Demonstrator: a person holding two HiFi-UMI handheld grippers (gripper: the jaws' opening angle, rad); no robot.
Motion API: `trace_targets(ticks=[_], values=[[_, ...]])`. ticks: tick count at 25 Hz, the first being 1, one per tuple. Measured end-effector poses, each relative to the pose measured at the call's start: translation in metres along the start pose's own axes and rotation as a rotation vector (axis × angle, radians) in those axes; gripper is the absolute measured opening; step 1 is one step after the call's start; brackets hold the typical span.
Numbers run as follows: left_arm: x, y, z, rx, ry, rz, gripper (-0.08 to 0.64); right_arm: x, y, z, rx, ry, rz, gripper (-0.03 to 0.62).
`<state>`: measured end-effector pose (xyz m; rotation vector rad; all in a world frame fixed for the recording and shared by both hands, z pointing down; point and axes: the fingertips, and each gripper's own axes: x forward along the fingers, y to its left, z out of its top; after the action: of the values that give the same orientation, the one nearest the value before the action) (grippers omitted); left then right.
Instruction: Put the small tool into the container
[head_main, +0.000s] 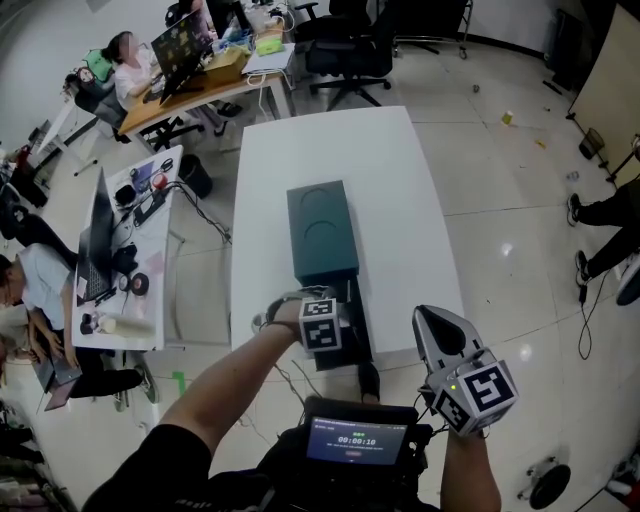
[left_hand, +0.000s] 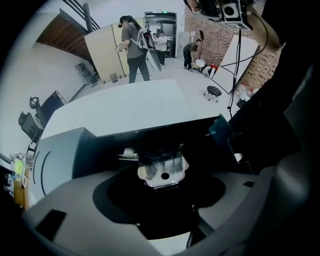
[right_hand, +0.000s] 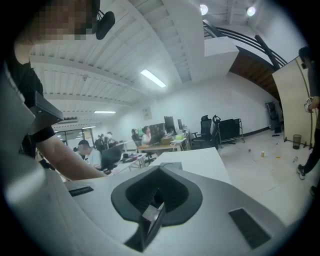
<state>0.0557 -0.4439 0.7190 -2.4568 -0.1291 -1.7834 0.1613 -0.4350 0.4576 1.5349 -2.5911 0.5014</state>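
Nearest the person, the right gripper (right_hand: 151, 216) is hanging off the table's near right corner, its jaws pressed together on nothing, and it is staying clear of the work. The left gripper (left_hand: 160, 184) is reaching over the near edge of the table (head_main: 400, 200), seemingly pinching the small tool (left_hand: 162, 167), a pale see-through piece with a hole. The tool is sitting against the black open section (head_main: 352, 335) at the near end of the teal container (head_main: 322, 228). Whether it is touching the bottom cannot be told.

Judging from this, the carry is nearly done, and lowering and letting go are what is left. The teal wall is crowding the left gripper's left side, and the table's near edge is lying right below it. Bare tabletop is running along both sides of the container and beyond it.
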Motion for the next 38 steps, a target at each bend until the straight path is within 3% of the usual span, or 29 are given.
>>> trace_targets(ticks=[8, 11, 14, 16, 19, 23, 25, 30, 33, 38], values=[[-0.027, 0.001, -0.008, -0.104, -0.089, 0.06, 0.327, -0.004, 0.009, 0.012, -0.01, -0.019, 0.014, -0.002], [-0.055, 0.001, -0.008, -0.139, -0.143, 0.116, 0.327, -0.007, 0.015, 0.018, -0.016, -0.027, 0.022, -0.002], [-0.107, 0.005, -0.001, -0.272, -0.328, 0.208, 0.327, -0.008, 0.023, 0.026, -0.021, -0.04, 0.029, -0.002], [-0.142, 0.006, -0.001, -0.39, -0.47, 0.263, 0.257, -0.008, 0.032, 0.033, -0.028, -0.051, 0.037, -0.002], [-0.194, 0.001, -0.011, -0.52, -0.644, 0.352, 0.228, -0.007, 0.051, 0.042, -0.045, -0.066, 0.054, -0.002], [-0.273, -0.019, -0.026, -0.661, -0.957, 0.444, 0.039, -0.005, 0.083, 0.052, -0.067, -0.078, 0.079, -0.002], [-0.311, -0.035, -0.031, -0.669, -1.077, 0.473, 0.025, -0.006, 0.1, 0.056, -0.077, -0.085, 0.088, -0.002], [-0.383, -0.065, -0.047, -0.685, -1.222, 0.567, 0.025, -0.01, 0.134, 0.063, -0.085, -0.102, 0.102, -0.002], [-0.415, -0.08, -0.06, -0.67, -1.258, 0.638, 0.025, -0.012, 0.156, 0.068, -0.085, -0.112, 0.112, -0.002], [-0.435, -0.111, -0.082, -0.66, -1.276, 0.644, 0.025, -0.013, 0.191, 0.069, -0.103, -0.122, 0.108, -0.002]])
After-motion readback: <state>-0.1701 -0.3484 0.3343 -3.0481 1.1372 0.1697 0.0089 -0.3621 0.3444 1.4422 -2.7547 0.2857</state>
